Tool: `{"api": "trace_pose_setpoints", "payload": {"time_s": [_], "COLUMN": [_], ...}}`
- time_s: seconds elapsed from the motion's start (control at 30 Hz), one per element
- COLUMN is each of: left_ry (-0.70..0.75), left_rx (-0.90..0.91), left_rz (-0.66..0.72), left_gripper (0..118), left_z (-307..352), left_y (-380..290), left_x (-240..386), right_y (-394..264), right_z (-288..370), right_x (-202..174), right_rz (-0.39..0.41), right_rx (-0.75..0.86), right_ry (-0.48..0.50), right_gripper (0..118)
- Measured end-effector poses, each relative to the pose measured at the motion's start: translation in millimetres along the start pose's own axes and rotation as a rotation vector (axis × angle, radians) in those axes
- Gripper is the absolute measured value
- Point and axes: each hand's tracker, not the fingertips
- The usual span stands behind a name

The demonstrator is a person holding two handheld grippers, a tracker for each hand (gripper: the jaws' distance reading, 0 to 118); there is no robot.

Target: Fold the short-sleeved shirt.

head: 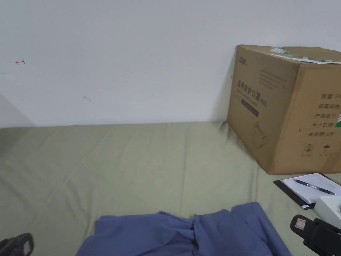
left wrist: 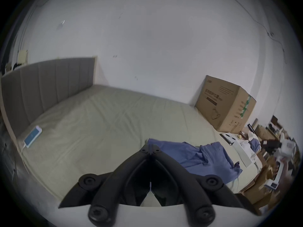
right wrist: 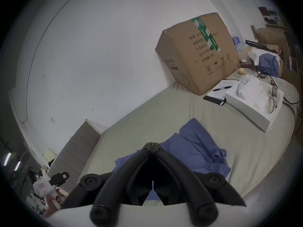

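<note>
A crumpled blue short-sleeved shirt [head: 186, 233] lies on the pale green bed sheet [head: 133, 160] near the front edge. It also shows in the left gripper view as the blue shirt [left wrist: 196, 156] and in the right gripper view as the blue shirt [right wrist: 196, 150]. My left gripper [left wrist: 150, 148] is held above the bed's near edge, to the left of the shirt, jaws closed together with nothing between them. My right gripper [right wrist: 152, 146] hovers over the shirt's near side, jaws also closed and empty. In the head view the left gripper [head: 16, 245] and right gripper [head: 316, 233] sit at the bottom corners.
A large cardboard box [head: 286, 106] stands at the back right against the white wall. A clipboard with a pen [head: 309, 188] and a white tray [right wrist: 255, 102] lie to the shirt's right. A phone [left wrist: 32, 136] rests by the grey headboard [left wrist: 45, 86].
</note>
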Motion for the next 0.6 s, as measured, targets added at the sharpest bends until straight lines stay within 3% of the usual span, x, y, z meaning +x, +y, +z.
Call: {"api": "trace_pose_setpoints", "payload": {"time_s": [0.07,0.2,0.33,0.43,0.47,0.5,0.57,0.6], "left_ry": [-0.007,-0.021,-0.095,-0.091,-0.066,-0.049,-0.019,0.004], "left_rx": [-0.008,-0.117,-0.558,-0.693,-0.711,-0.71,-0.747,-0.758], "left_rz": [-0.007,-0.056,-0.077,-0.07,-0.078,-0.072,-0.091,-0.108], "left_gripper": [0,0,0,2,18,43,108,118], "left_z": [-4.4,-63.2,-198.7,-282.7,-304.5,-326.9,-359.8,-374.7], "left_y": [4.9,46.1,65.0,46.4,39.5,32.6,16.1,7.7], "left_x": [7.9,18.3,12.1,11.2,9.4,7.3,6.1,5.9], "right_y": [-1.3,-1.5,-1.7,-5.3,-7.7,-9.0,-12.6,-14.6], "right_z": [-2.3,-13.0,-33.7,-53.4,-59.1,-66.2,-78.1,-83.9], "right_x": [-3.7,-14.7,-17.3,-13.2,-11.5,-8.4,-3.6,-0.8], "right_rz": [0.017,0.131,0.222,0.235,0.24,0.246,0.261,0.269], "right_rx": [-0.02,-0.053,-0.11,-0.158,-0.176,-0.196,-0.228,-0.24], "right_ry": [0.073,0.038,0.032,0.051,0.053,0.05,0.047,0.046], "right_gripper": [0,0,0,0,0,0,0,0]}}
